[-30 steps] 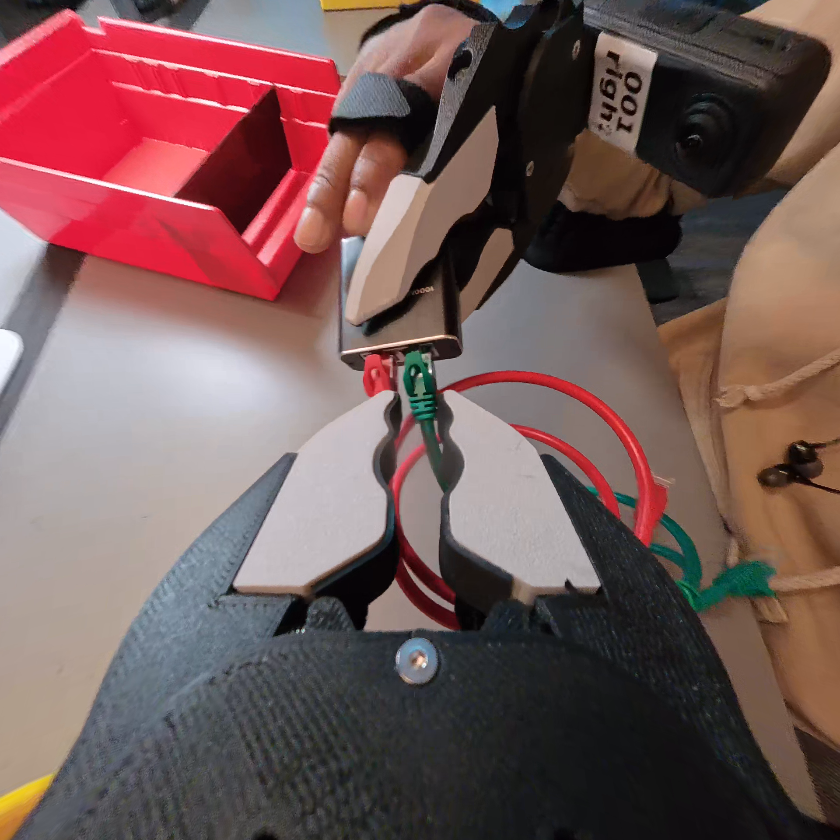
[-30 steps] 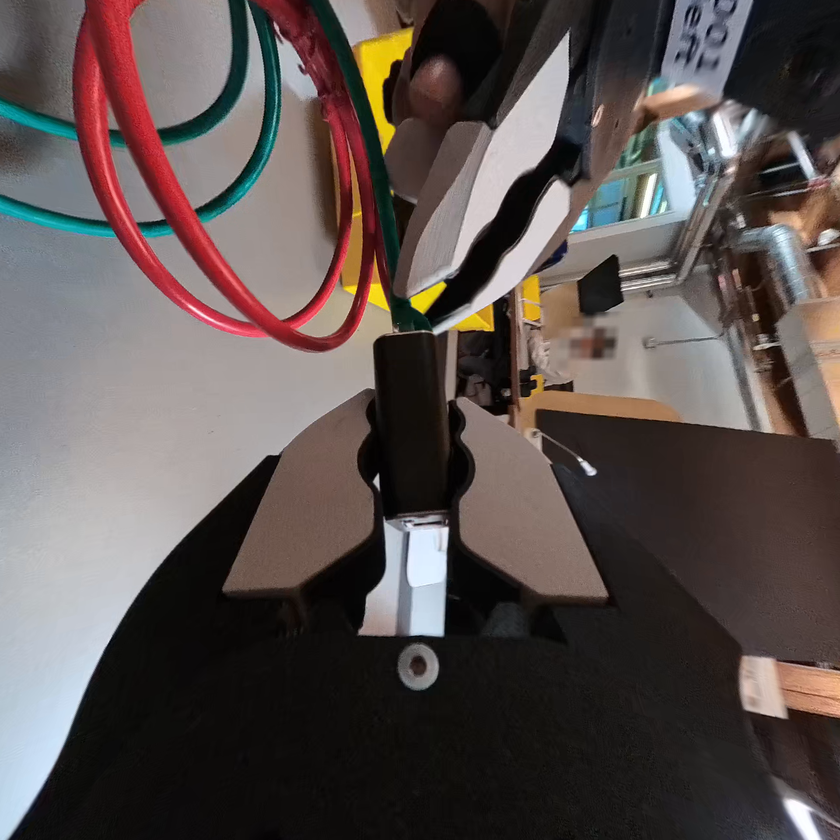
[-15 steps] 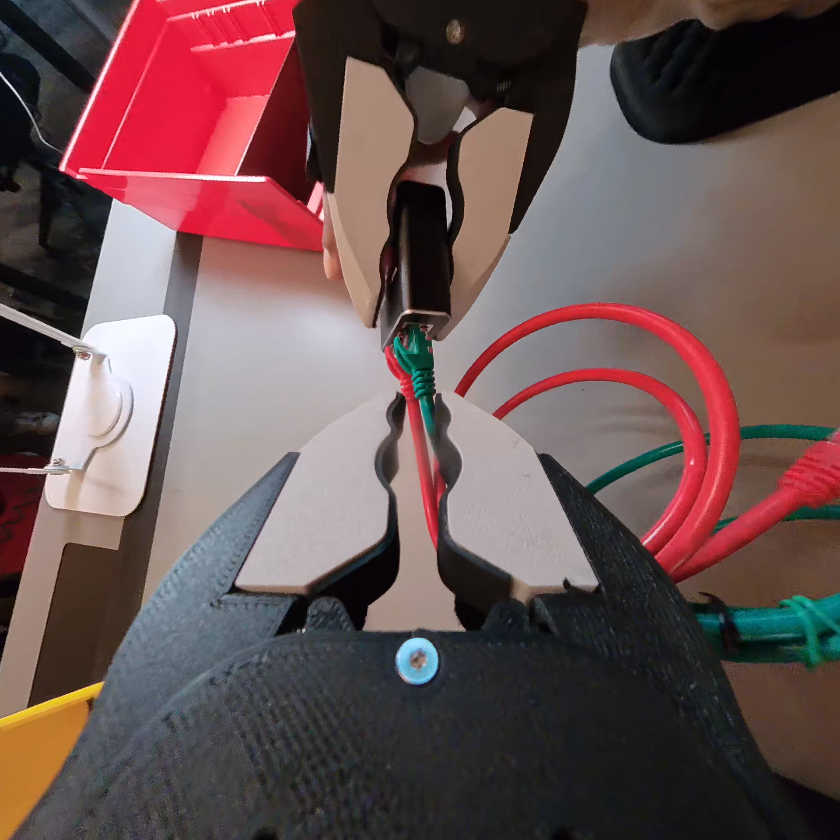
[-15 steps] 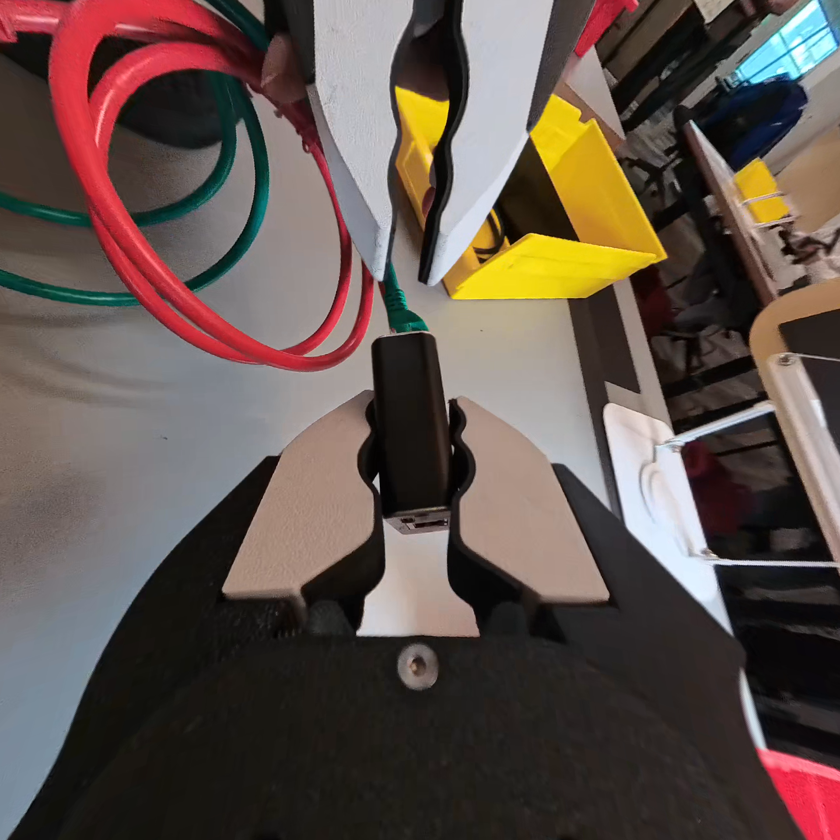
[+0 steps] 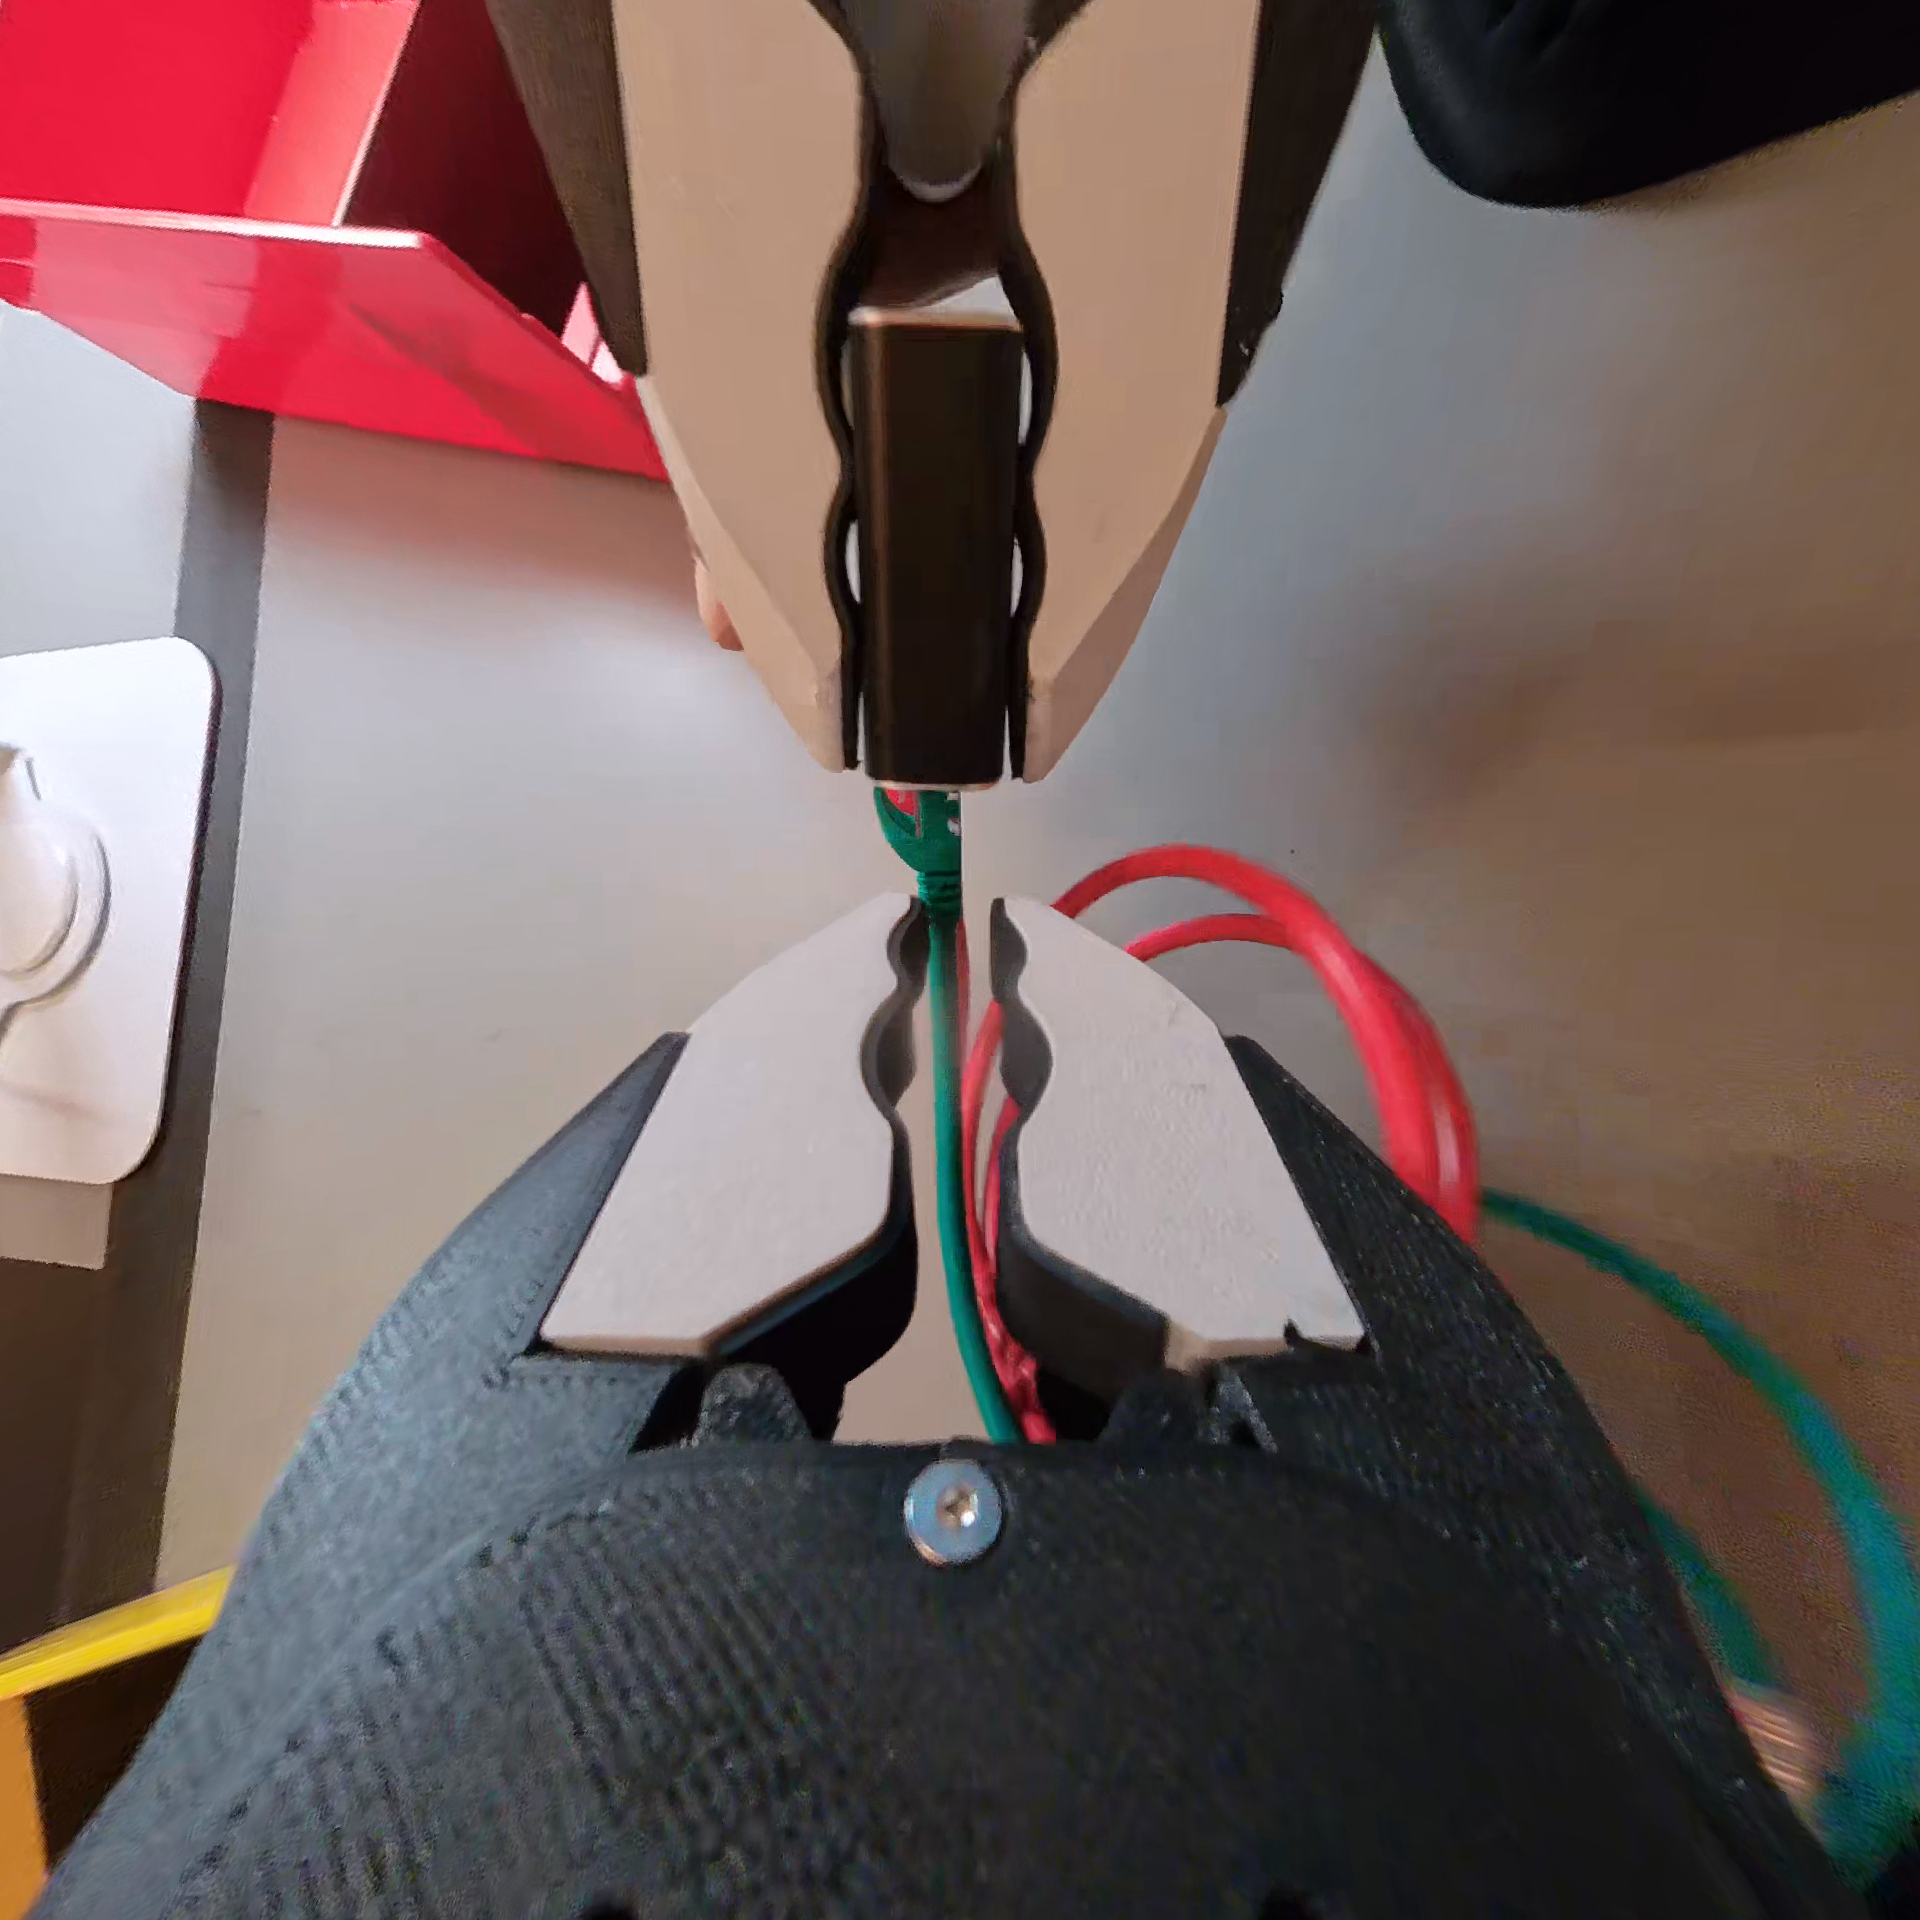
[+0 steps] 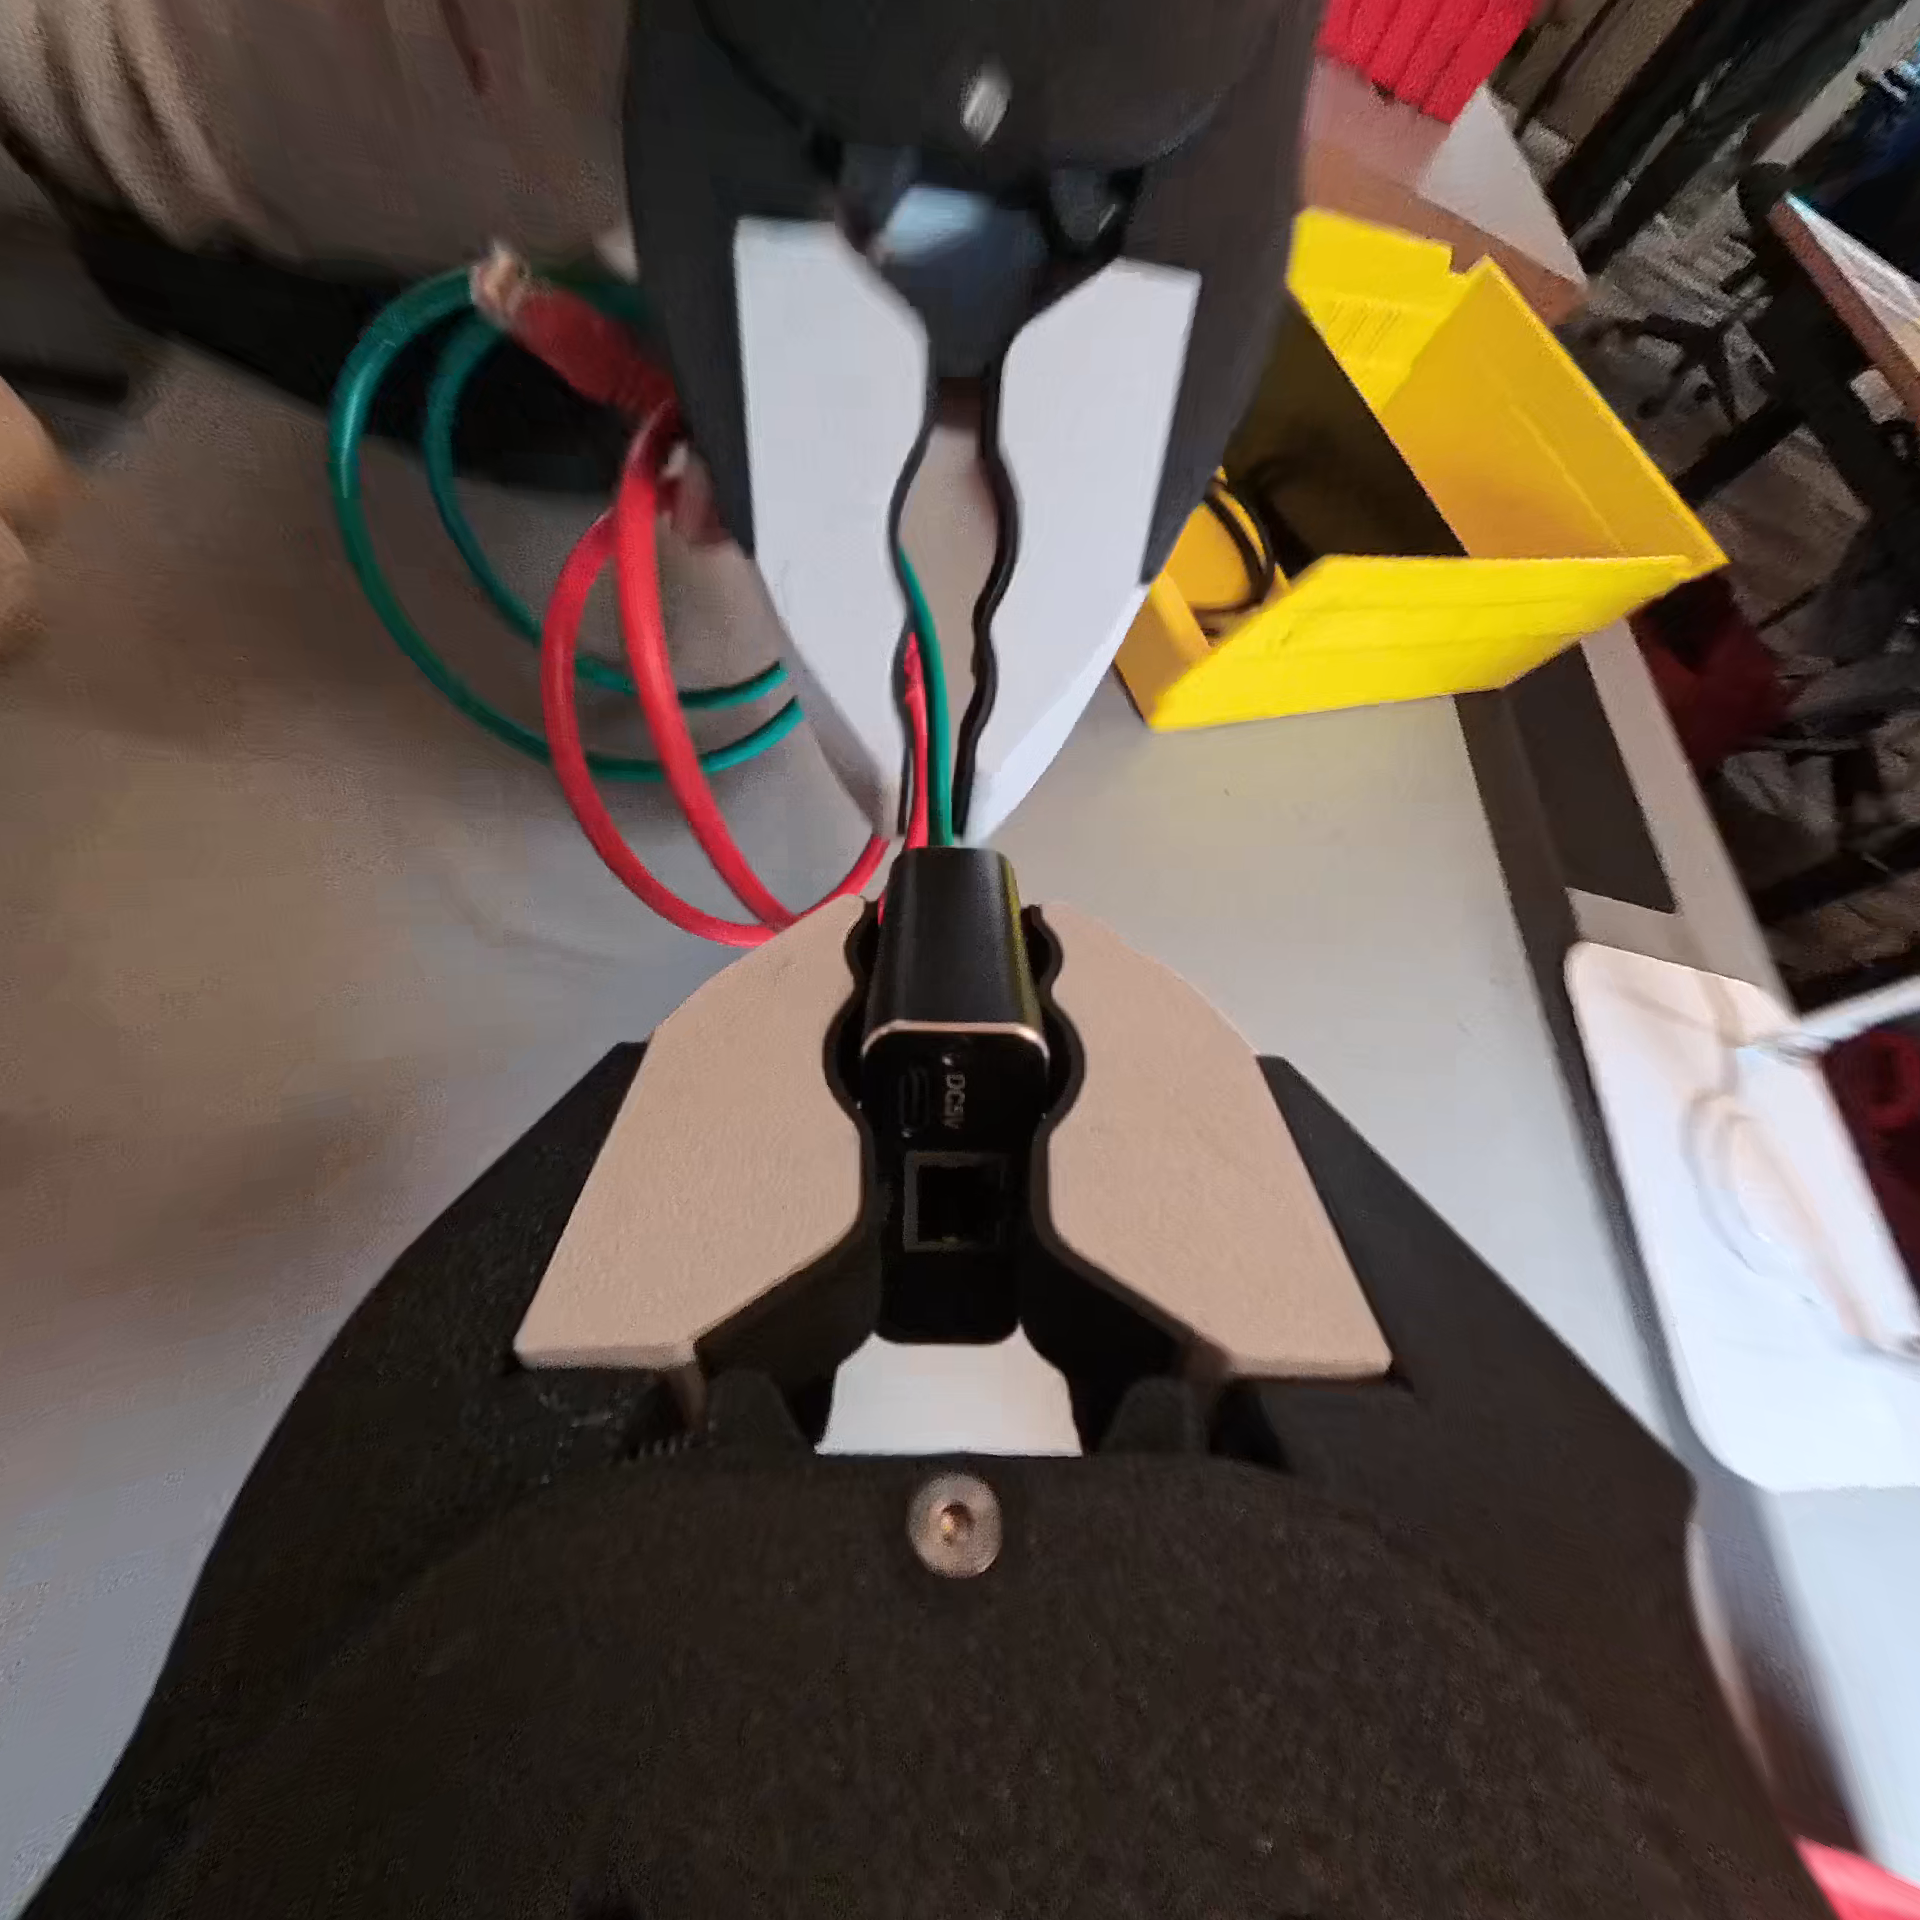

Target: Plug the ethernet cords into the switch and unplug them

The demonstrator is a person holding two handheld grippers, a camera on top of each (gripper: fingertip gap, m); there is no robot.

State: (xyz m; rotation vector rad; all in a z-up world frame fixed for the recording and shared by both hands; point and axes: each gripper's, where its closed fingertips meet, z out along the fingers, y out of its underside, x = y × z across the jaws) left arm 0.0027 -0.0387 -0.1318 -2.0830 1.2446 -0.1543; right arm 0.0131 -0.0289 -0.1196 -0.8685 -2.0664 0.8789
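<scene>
Since the earlier frames, both grippers have swung into line, facing each other nose to nose above the bench (image 5: pixel 468 831), and the cable loops now trail off to one side. The right gripper (image 6: pixel 951 914) is clenched on the black switch (image 6: pixel 951 997), which sits upright on its narrow edge between the fingers. The green cord (image 5: pixel 940 1091) and red cord (image 5: pixel 1382 997) are both plugged into the switch's far end. The left gripper (image 5: pixel 951 909) is slightly parted around both cords just behind the plugs; whether its pads touch them cannot be told.

A red bin (image 5: pixel 312 291) stands at the bench's far edge in the left wrist view, just beside the right gripper. A yellow bin (image 6: pixel 1455 582) stands near the opposite edge, close behind the left gripper. A white plate (image 6: pixel 1745 1195) overhangs the bench's side edge. Coiled slack of both cords lies toward the person's edge, where a beige sleeve (image 6: pixel 260 125) shows. Bare bench surface lies between the grippers and the side edge.
</scene>
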